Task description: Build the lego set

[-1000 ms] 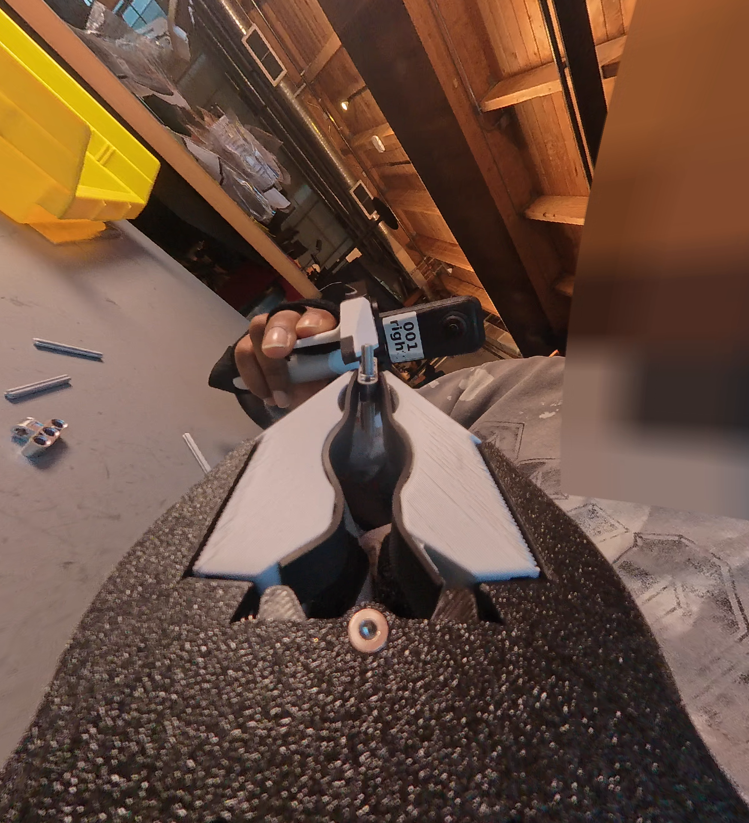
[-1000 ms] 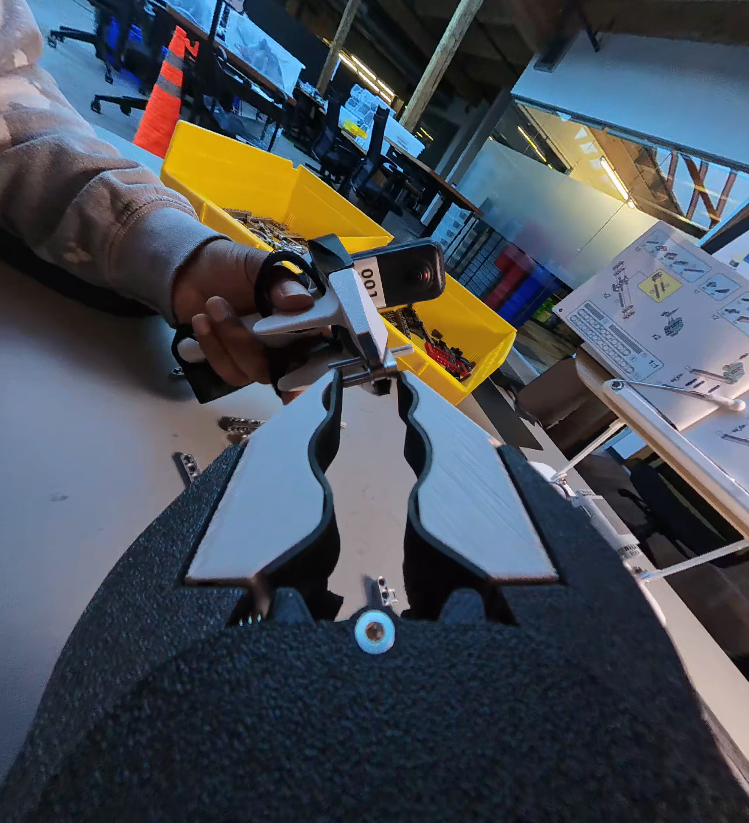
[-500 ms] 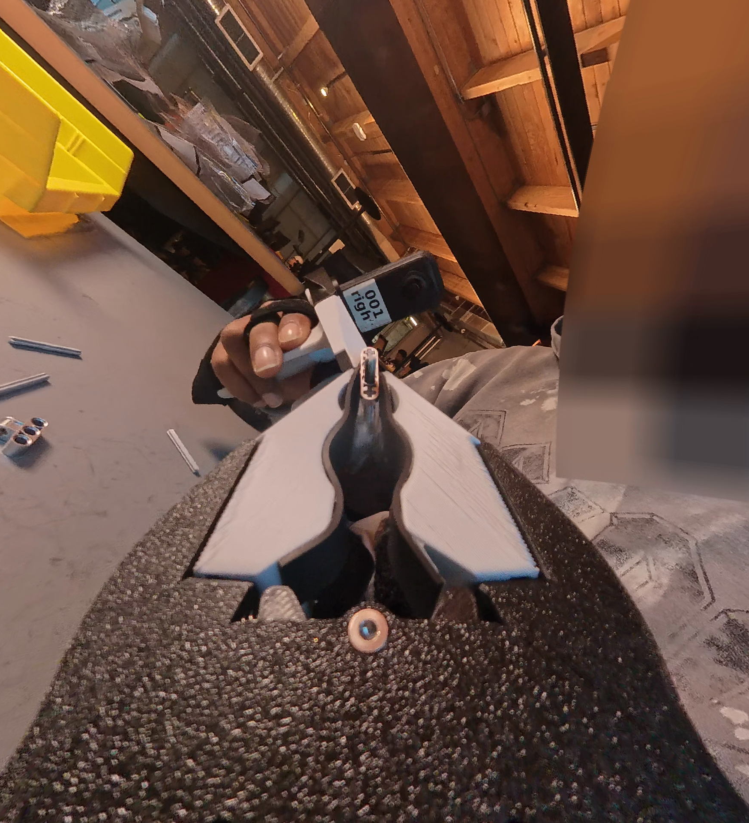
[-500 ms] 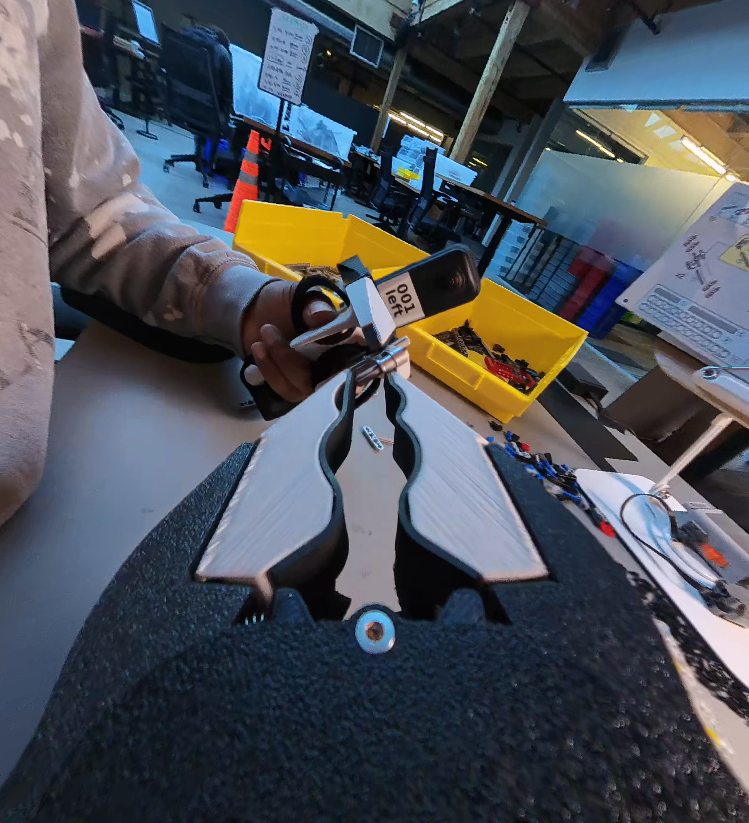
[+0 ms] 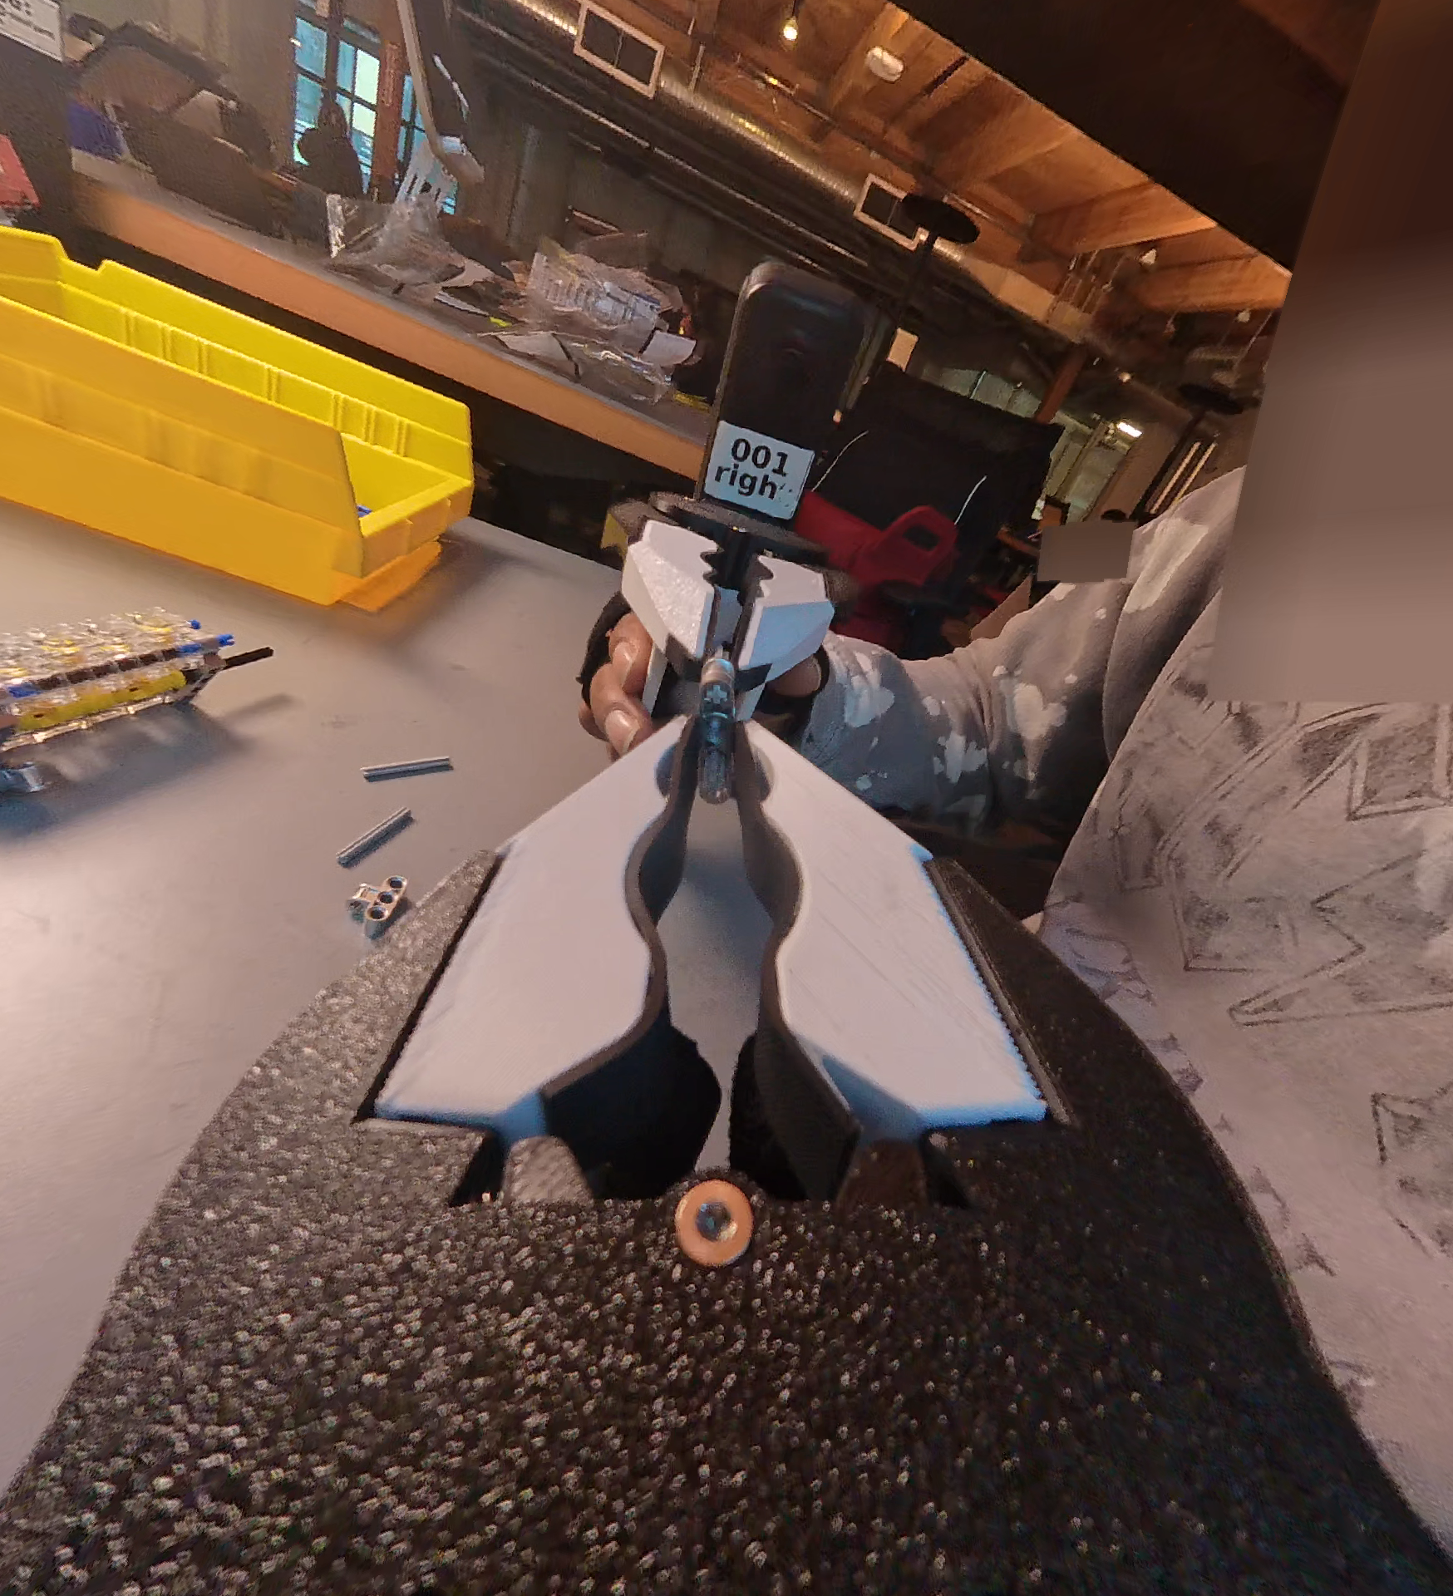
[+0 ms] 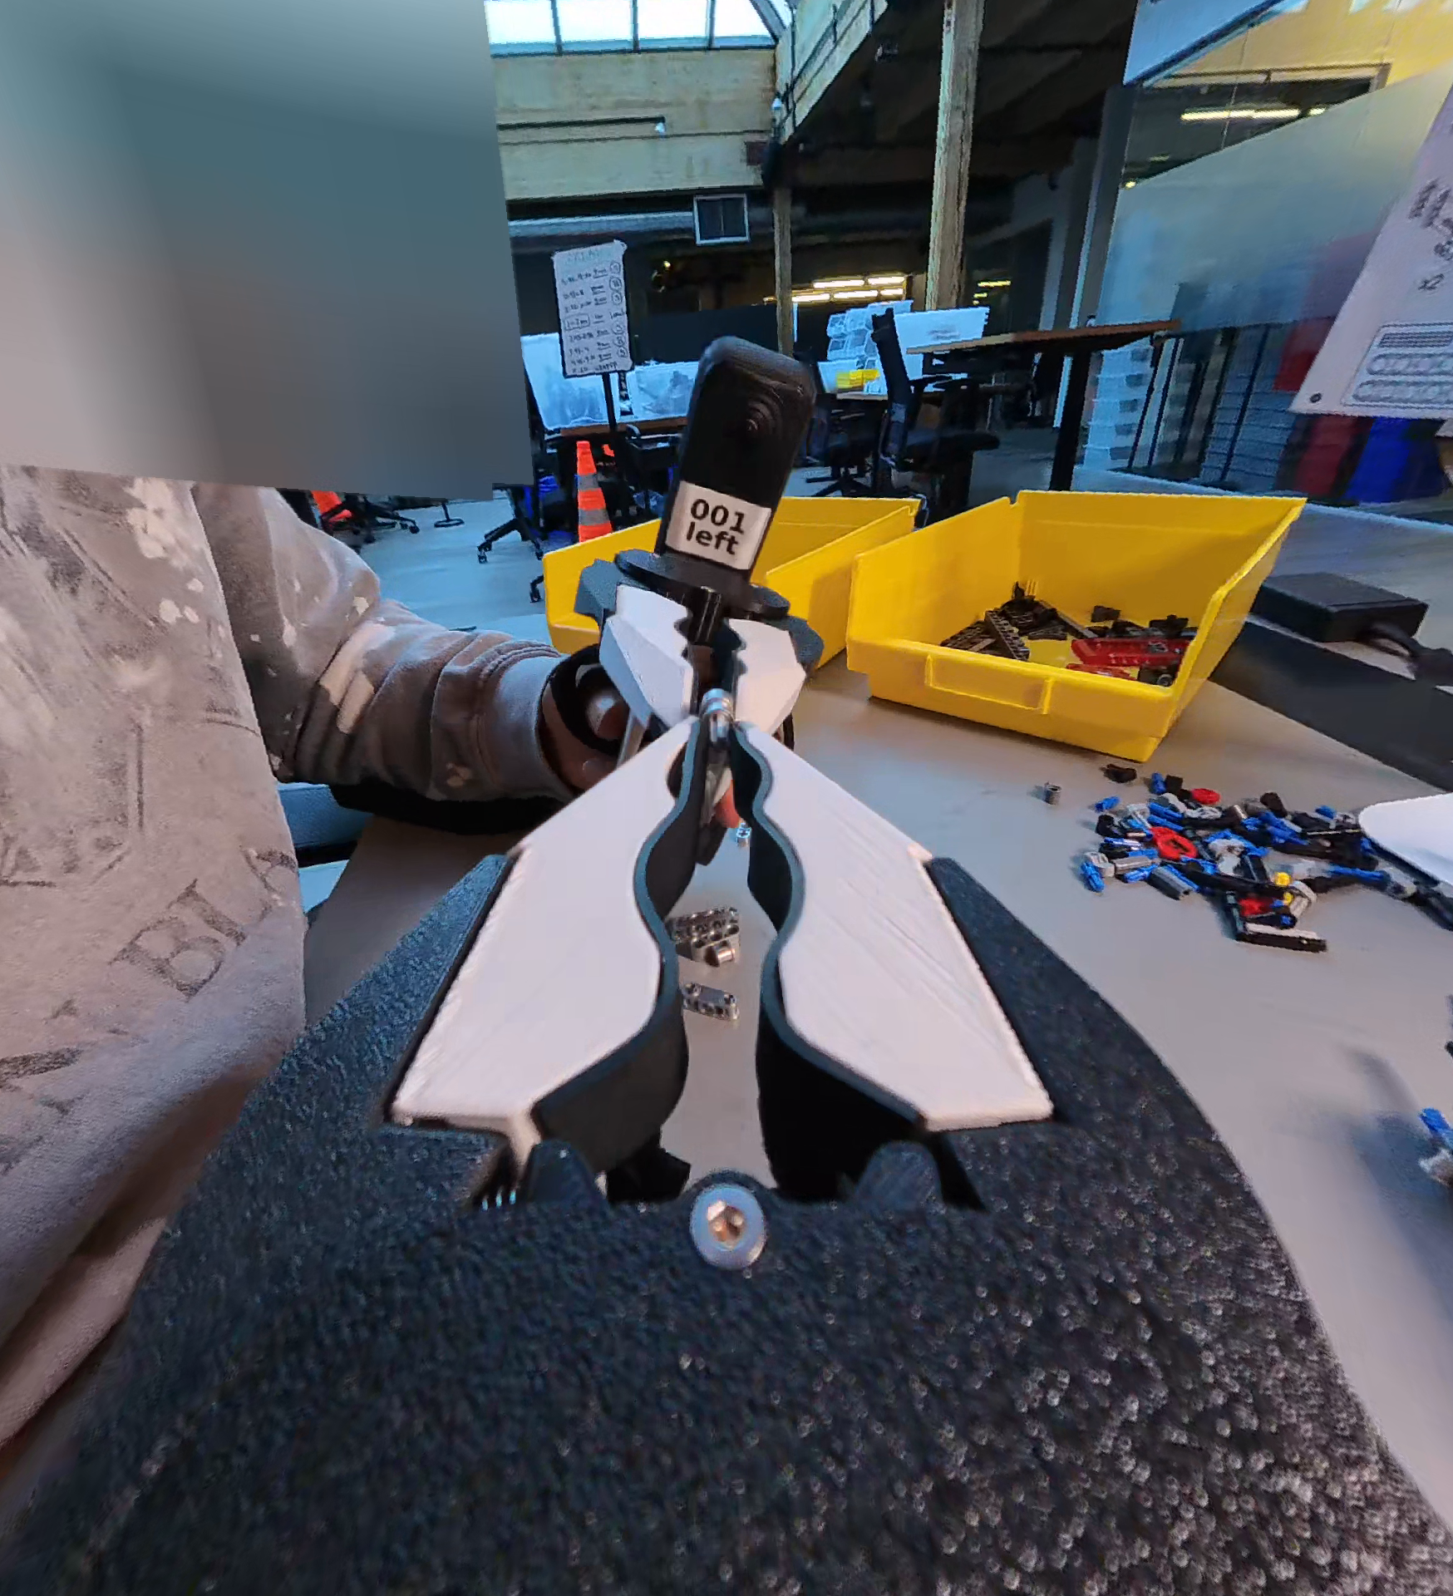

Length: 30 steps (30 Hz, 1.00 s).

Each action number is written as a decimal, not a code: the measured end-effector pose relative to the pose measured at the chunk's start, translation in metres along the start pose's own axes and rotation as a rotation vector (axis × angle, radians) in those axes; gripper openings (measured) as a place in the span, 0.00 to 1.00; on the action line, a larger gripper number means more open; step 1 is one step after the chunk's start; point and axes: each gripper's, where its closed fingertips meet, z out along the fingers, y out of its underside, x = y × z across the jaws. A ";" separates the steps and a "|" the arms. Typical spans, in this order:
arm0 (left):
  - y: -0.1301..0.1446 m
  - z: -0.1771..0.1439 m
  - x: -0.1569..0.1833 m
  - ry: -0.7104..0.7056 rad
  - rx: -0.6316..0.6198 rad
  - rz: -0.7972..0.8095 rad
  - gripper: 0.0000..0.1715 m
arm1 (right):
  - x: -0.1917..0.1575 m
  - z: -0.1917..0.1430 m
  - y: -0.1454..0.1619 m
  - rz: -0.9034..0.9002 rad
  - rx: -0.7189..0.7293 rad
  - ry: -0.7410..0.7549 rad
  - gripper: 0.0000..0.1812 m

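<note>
The left tongs and the right tongs meet tip to tip above the desk, each pointing at the other. The small grey piece sits up in the air exactly where the two sets of tips touch. Both tongs are drawn nearly together and clamped on it, with only a thin slit between each pair of fingers. Whether it is one part or two joined cannot be told

As a judgement, a hold this far out on the tips slips easily. It calls for even squeeze on both handles, the two tongs kept in one straight line, and no twisting of either wrist

On the desk to the left lie two grey rods and a small grey connector, with a part-built model farther left. Stacked yellow bins stand at the far left. In the right wrist view a heap of blue and black pieces lies to the right, well apart from the tongs, and a few grey connectors lie directly under them
</note>
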 end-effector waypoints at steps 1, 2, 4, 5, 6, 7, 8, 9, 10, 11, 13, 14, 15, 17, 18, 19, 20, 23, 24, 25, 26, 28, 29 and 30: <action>0.001 0.000 -0.001 -0.016 -0.005 0.017 0.03 | 0.001 0.000 0.001 -0.001 -0.010 0.003 0.01; 0.000 0.000 -0.001 -0.022 -0.003 0.027 0.03 | 0.001 0.000 0.001 -0.002 -0.012 0.005 0.01; -0.001 0.001 0.001 -0.019 0.002 0.027 0.03 | 0.000 -0.001 -0.001 0.023 0.002 -0.006 0.01; -0.002 0.001 0.000 -0.025 0.007 0.030 0.03 | 0.000 -0.001 -0.002 0.040 0.006 -0.010 0.01; -0.003 0.001 -0.001 -0.033 0.012 0.033 0.03 | 0.001 -0.001 -0.002 0.052 0.009 -0.008 0.01; -0.003 0.001 -0.001 -0.034 0.016 0.031 0.03 | 0.002 0.000 -0.002 0.059 0.013 -0.007 0.01; -0.004 0.001 0.000 -0.027 0.020 0.020 0.03 | 0.002 -0.001 -0.002 0.069 0.020 -0.012 0.01; -0.004 0.001 -0.001 -0.025 0.027 0.012 0.03 | 0.002 0.000 -0.003 0.088 0.028 -0.018 0.01; -0.005 0.001 -0.001 -0.030 0.031 0.016 0.03 | 0.002 0.000 -0.003 0.113 0.035 -0.022 0.01; -0.005 0.001 -0.002 -0.038 0.032 0.026 0.03 | 0.003 0.000 -0.003 0.140 0.043 -0.032 0.01; -0.008 0.000 -0.002 -0.053 0.051 0.042 0.03 | 0.003 -0.001 -0.004 0.198 0.069 -0.052 0.01; -0.012 -0.001 -0.003 -0.057 0.071 0.036 0.03 | 0.004 -0.001 -0.004 0.225 0.082 -0.058 0.01; -0.015 -0.002 -0.004 -0.057 0.085 0.017 0.03 | 0.006 0.000 -0.004 0.247 0.091 -0.057 0.01; -0.018 -0.005 -0.008 -0.054 0.112 -0.025 0.03 | 0.009 0.002 -0.001 0.271 0.097 -0.041 0.01; -0.020 -0.007 -0.009 -0.051 0.133 -0.044 0.03 | 0.010 0.003 0.001 0.276 0.091 -0.035 0.01; -0.022 -0.007 -0.010 -0.046 0.149 -0.063 0.03 | 0.010 0.005 0.002 0.275 0.093 -0.030 0.01; -0.023 -0.008 -0.011 -0.045 0.159 -0.076 0.03 | 0.012 0.005 0.001 0.278 0.108 -0.019 0.01; -0.022 -0.009 -0.014 -0.051 0.166 -0.085 0.04 | 0.015 0.006 -0.001 0.295 0.128 -0.004 0.01; -0.022 -0.008 -0.014 -0.051 0.165 -0.087 0.03 | 0.015 0.005 -0.001 0.301 0.133 -0.003 0.01; -0.022 -0.007 -0.014 -0.049 0.162 -0.088 0.03 | 0.016 0.005 -0.003 0.306 0.149 0.001 0.01; -0.022 -0.006 -0.013 -0.047 0.160 -0.087 0.03 | 0.016 0.004 -0.005 0.310 0.162 0.002 0.01; -0.023 -0.005 -0.014 -0.052 0.165 -0.084 0.04 | 0.016 0.005 -0.004 0.311 0.157 0.006 0.01; -0.024 -0.004 -0.014 -0.056 0.166 -0.082 0.04 | 0.017 0.006 -0.004 0.312 0.155 0.011 0.01; -0.024 -0.004 -0.014 -0.056 0.162 -0.083 0.03 | 0.017 0.006 -0.004 0.318 0.157 0.013 0.01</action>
